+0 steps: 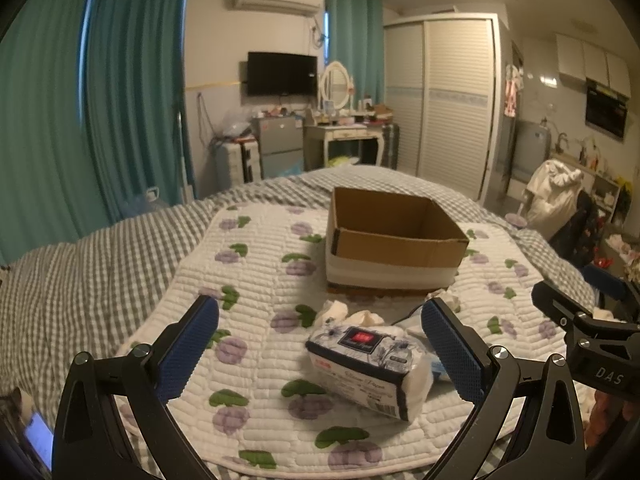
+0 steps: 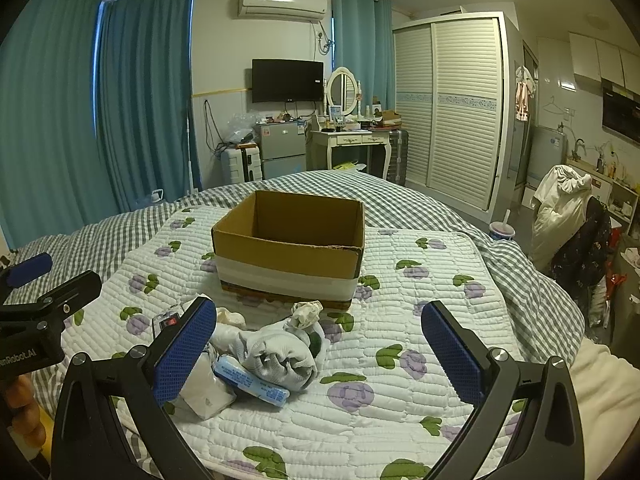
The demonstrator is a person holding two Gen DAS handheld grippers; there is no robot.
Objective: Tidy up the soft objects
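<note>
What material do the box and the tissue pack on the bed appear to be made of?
Box: brown corrugated cardboard, matte, with a rough torn rim and a pale band around its base, likely tape. Tissue pack: probably thin glossy plastic film, printed, over white paper.

Bed wore grey-white checked cover. Quilted pad with purple flower print lay on top. On pad: open cardboard box, tissue pack lying flat, rolled white cloth, small blue packet touching cloth.
</note>
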